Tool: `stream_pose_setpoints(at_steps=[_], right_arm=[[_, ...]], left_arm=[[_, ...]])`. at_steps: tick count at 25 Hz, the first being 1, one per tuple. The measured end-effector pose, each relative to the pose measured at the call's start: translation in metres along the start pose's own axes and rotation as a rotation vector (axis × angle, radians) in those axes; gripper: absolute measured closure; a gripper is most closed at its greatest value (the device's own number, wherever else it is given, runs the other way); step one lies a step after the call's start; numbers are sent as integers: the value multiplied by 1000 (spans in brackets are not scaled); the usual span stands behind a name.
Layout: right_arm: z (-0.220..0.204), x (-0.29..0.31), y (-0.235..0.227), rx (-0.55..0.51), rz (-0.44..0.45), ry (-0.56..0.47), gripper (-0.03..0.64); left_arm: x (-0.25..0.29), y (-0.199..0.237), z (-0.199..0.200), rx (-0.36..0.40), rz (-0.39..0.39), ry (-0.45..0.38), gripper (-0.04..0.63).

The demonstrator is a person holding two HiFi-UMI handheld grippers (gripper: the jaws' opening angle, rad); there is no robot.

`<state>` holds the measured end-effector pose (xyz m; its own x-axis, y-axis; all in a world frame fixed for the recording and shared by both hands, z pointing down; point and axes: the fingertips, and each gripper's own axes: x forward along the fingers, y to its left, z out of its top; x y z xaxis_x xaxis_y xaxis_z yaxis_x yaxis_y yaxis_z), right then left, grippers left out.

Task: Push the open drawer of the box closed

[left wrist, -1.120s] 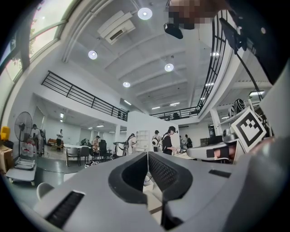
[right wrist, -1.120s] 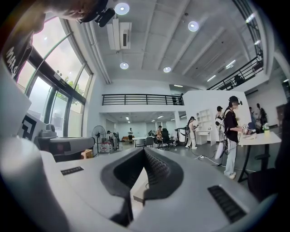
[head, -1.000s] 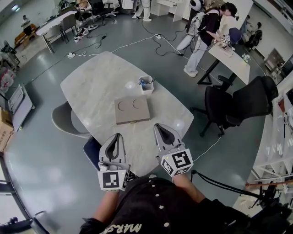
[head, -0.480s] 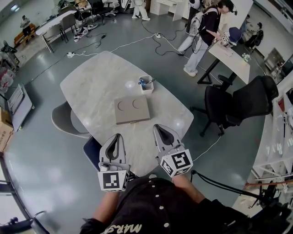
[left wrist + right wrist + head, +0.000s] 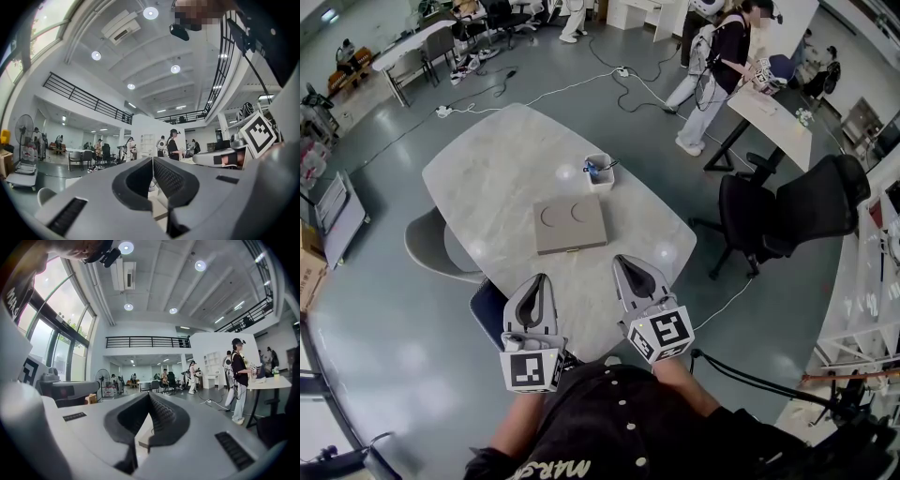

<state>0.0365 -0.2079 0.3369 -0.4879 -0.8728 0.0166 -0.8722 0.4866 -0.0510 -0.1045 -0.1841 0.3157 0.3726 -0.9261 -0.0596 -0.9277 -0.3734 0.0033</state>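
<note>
A flat tan box [image 5: 570, 225] with two round marks on its lid lies in the middle of the pale oval table [image 5: 497, 169]. From here I cannot make out whether its drawer is out. My left gripper [image 5: 542, 279] and right gripper [image 5: 624, 261] hover side by side over the table's near edge, short of the box and apart from it. Both are shut with nothing between the jaws. A corner of the box [image 5: 143, 437] shows past the tips of the right gripper [image 5: 149, 395]. A pale part of the box [image 5: 159, 209] shows below the left gripper [image 5: 153, 159].
A small white cup [image 5: 600, 172] with blue items stands just behind the box. A grey chair [image 5: 436, 246] is at the table's left, and a black office chair [image 5: 787, 211] is to the right. People [image 5: 717, 70] stand at a desk further back. Cables run across the floor.
Both grippers and the box stay where they were. Only the people in the far background have shifted a little.
</note>
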Motion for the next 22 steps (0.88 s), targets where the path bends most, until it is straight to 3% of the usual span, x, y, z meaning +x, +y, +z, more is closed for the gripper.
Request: stream_pose_setpoints(at_steps=[22], right_arm=[[3,4,-1,-12,7,2,620]], left_arm=[[7,-2,0,-5,-10,5,577]])
